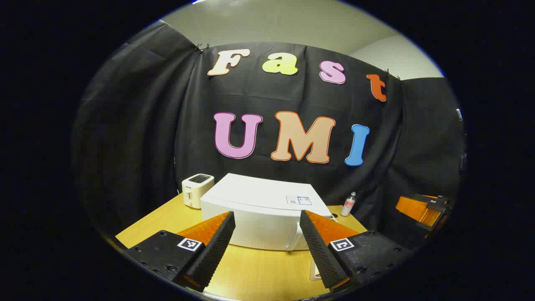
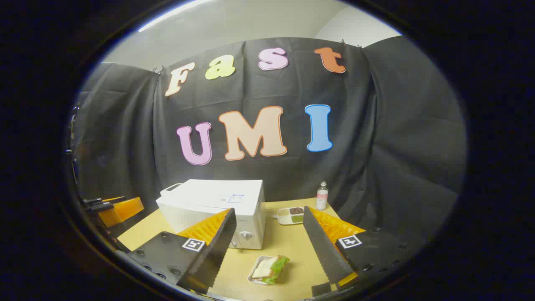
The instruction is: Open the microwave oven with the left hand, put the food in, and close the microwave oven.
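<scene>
Right gripper view: sandwich tray (image 2: 267, 269) betw wide-open empty tongs (image 2: 267, 246); microwave (image 2: 217, 205) shut.

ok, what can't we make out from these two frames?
- Microwave door front: left gripper view, partly hidden behind the left gripper fingers.
- Microwave controls: right gripper view, too small, partly behind a finger of the right gripper.
- Sandwich plate: filling too small to identify.
- Bottle and divided tray: contents too small.
- Toaster: slots unclear.
</scene>
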`<state>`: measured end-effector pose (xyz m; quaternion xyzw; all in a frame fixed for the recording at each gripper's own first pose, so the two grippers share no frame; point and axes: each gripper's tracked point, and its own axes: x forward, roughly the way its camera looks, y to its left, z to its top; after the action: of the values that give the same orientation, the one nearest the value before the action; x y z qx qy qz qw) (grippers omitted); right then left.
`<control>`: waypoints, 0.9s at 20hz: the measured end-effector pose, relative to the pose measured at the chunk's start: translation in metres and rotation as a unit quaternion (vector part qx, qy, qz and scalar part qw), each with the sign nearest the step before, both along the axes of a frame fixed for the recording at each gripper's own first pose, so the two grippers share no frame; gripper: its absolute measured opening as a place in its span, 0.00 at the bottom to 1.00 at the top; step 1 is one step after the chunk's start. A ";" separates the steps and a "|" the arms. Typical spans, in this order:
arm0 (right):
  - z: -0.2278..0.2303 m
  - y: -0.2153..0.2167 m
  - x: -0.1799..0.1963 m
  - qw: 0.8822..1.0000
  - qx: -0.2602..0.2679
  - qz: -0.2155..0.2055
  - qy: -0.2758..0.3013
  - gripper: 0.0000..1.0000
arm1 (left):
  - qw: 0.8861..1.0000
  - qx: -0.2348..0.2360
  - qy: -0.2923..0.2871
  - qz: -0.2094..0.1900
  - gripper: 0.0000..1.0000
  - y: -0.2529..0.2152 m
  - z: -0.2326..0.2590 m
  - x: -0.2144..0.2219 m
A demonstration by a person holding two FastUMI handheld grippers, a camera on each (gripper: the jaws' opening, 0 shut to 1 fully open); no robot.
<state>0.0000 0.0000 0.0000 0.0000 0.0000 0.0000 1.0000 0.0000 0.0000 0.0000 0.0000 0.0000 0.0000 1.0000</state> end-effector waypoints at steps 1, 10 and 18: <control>-0.001 -0.001 -0.002 1.000 -0.002 -0.002 0.000 0.92 | 1.000 0.001 0.002 -0.002 0.95 -0.001 -0.001 -0.002; -0.011 -0.013 -0.006 1.000 0.006 -0.012 0.014 0.92 | 1.000 -0.005 0.019 0.006 0.96 -0.005 -0.013 -0.010; -0.031 -0.017 -0.003 0.999 0.004 -0.023 0.038 0.92 | 0.999 0.007 0.042 -0.007 0.95 -0.008 -0.027 -0.006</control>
<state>-0.0026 -0.0170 -0.0307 0.0044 0.0385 -0.0230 0.9990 -0.0060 -0.0083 -0.0273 0.0068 0.0418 -0.0072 0.9991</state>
